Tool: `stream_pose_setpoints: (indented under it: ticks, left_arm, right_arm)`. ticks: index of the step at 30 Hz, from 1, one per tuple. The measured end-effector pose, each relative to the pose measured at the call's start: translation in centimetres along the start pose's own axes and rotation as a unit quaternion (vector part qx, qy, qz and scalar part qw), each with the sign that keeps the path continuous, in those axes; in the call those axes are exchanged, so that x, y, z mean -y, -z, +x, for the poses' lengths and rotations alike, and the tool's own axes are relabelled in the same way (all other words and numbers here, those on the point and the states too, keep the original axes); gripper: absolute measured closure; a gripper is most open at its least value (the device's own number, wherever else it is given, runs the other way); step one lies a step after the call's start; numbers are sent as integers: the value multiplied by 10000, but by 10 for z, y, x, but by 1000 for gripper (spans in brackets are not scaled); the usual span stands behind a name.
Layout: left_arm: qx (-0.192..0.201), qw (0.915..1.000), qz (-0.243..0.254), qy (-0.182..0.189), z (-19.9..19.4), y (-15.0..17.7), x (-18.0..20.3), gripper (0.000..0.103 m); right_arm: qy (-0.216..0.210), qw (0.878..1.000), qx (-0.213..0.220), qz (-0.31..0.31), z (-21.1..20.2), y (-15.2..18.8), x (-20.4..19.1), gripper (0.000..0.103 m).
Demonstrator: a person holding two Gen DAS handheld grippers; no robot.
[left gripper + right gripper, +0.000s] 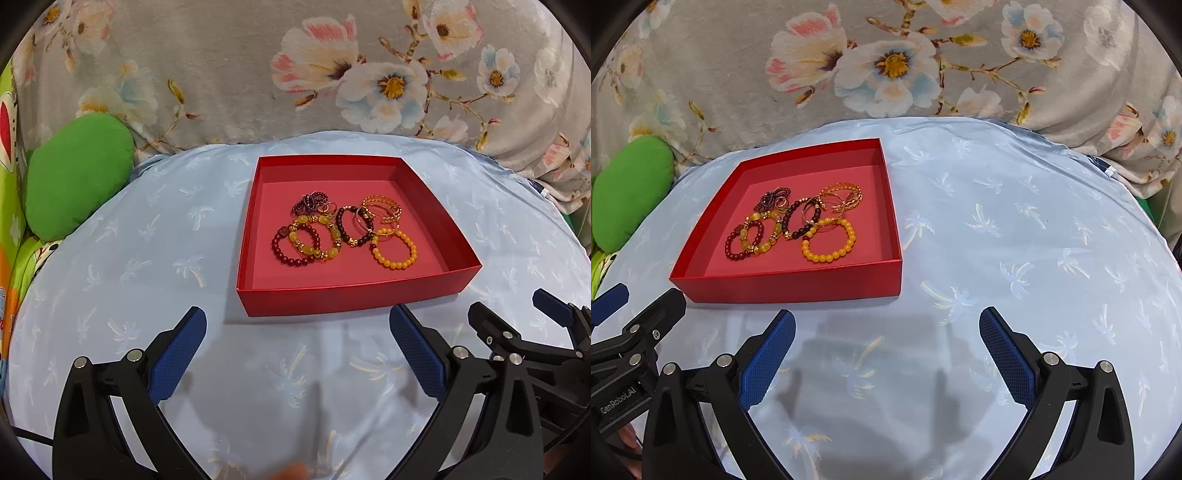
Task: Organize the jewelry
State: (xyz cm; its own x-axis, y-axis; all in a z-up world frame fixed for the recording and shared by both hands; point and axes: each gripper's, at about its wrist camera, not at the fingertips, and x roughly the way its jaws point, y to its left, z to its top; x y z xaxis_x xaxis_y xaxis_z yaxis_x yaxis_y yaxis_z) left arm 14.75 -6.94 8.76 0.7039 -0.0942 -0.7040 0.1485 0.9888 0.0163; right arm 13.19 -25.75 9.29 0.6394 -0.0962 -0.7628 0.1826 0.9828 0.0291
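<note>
All beaded bracelets [343,232] I see lie inside the shallow red cardboard box [351,295] on the blue palm-print bedcover [147,258]; looks finished. Left tool [297,347] and right tool [886,347] both spread apart, empty.

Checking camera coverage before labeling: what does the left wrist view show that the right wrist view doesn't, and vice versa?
Only the left wrist view: colorful printed fabric at the far left edge, and the right gripper seen from the side.

Only the right wrist view: the open stretch of blue palm-print sheet to the right of the box, and the left gripper's "GenRobot.AI" label.

Both: the red box holding beaded bracelets, including an orange bead bracelet, the green pillow, the floral blanket, both grippers open and empty.
</note>
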Motion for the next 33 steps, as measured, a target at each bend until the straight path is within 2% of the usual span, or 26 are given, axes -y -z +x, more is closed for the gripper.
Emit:
stream_pose_setpoints:
  ticks: [33]
  left_arm:
    - [-133, 9991, -315, -240, 12, -1, -14, 8]
  right_arm:
    - [-159, 9998, -61, -109, 2, 1, -12, 7]
